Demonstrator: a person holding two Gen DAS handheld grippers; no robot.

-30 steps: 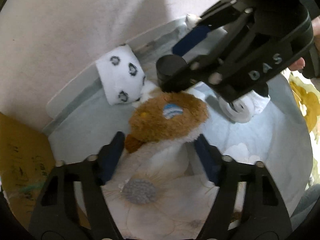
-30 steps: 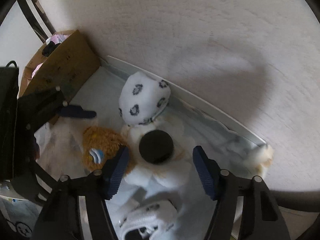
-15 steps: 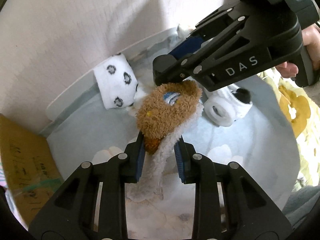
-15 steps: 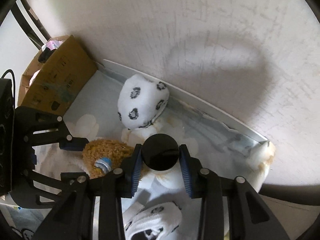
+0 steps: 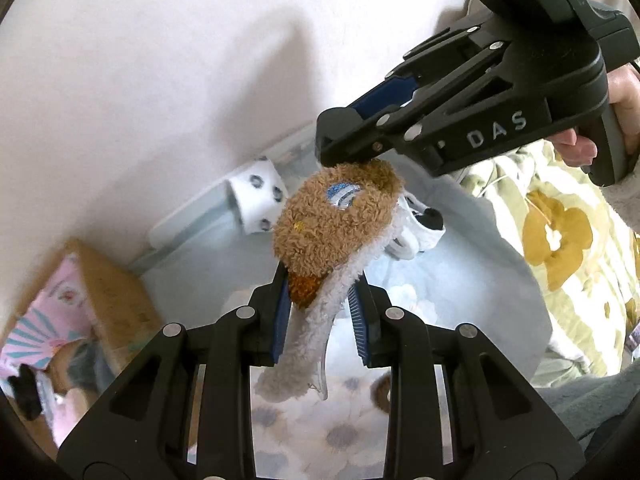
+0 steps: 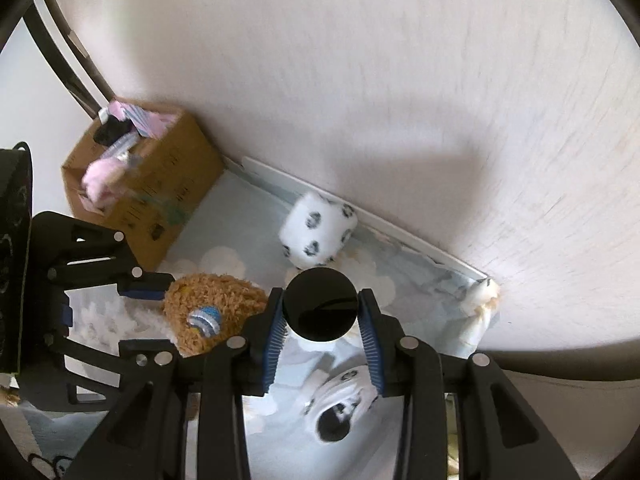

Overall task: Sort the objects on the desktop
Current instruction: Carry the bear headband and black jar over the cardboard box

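Observation:
My left gripper [image 5: 320, 300] is shut on a fuzzy brown-and-white plush item [image 5: 332, 224] and holds it in the air above the pale blue bedding. It also shows in the right wrist view [image 6: 208, 312]. My right gripper [image 6: 320, 316] is shut on a black-capped round container [image 6: 320, 304], lifted just beside the plush; it shows in the left wrist view [image 5: 340, 136]. A white roll with dark paw prints [image 6: 318, 232] lies by the wall, also in the left wrist view [image 5: 258, 196].
A cardboard box [image 6: 140, 184] with pink and black items stands at the left by the wall; it shows in the left wrist view [image 5: 100, 296]. A white paw-print sock [image 6: 340, 412] lies below my right gripper. A yellow-flowered quilt [image 5: 560, 232] lies at the right.
Both grippers closed, the left on the plush and the right on the black-capped container, and both lifted their objects up off the bedding. The view has pulled back.

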